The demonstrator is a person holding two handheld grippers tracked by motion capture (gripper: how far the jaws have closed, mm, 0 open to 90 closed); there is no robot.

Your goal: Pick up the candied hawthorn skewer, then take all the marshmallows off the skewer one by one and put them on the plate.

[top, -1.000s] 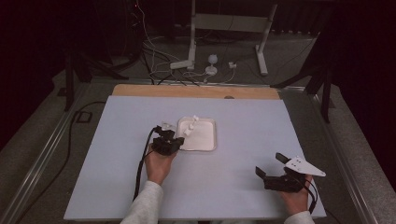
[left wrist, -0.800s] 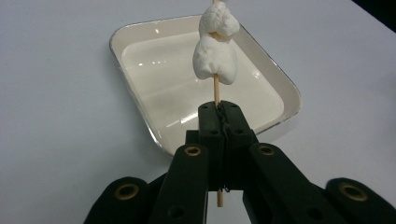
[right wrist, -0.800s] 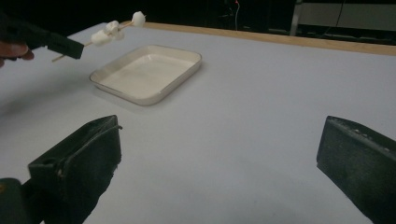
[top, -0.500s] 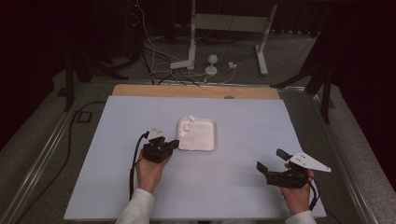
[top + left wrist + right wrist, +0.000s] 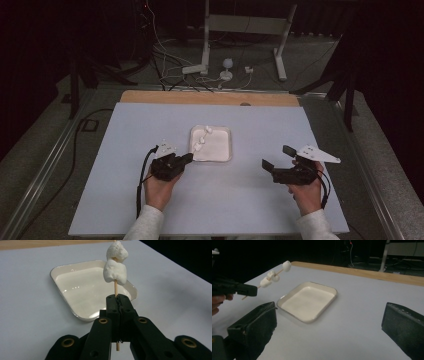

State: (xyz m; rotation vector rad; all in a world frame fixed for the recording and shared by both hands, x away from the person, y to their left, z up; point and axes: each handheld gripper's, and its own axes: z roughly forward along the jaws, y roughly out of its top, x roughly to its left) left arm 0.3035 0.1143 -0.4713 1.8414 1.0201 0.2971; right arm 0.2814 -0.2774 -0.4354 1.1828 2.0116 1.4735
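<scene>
Dark floor with loose cables and a white stand lies beyond the far edge of the pale table, as we see from the high view. Near the table's middle sits a shallow white tray.

From above, we make out the left tongs just left of the tray's near corner, with the skewer slanting up over the tray's left rim, but its grip is too small to read there. The left gripper view settles it: our jaws are closed on the bare wooden stick, which rises upright from them, carrying two marshmallows stacked above the pads, with the tray beyond and below. That view cuts off the skewer's top.

The right gripper view shows the whole skewer from the side: we count several marshmallows spaced along it, the far one set apart at the tip, all held in the air to the left of the tray, not touching it.

Our right tongs sit well right of the tray, their jaws spread wide and holding nothing.
</scene>
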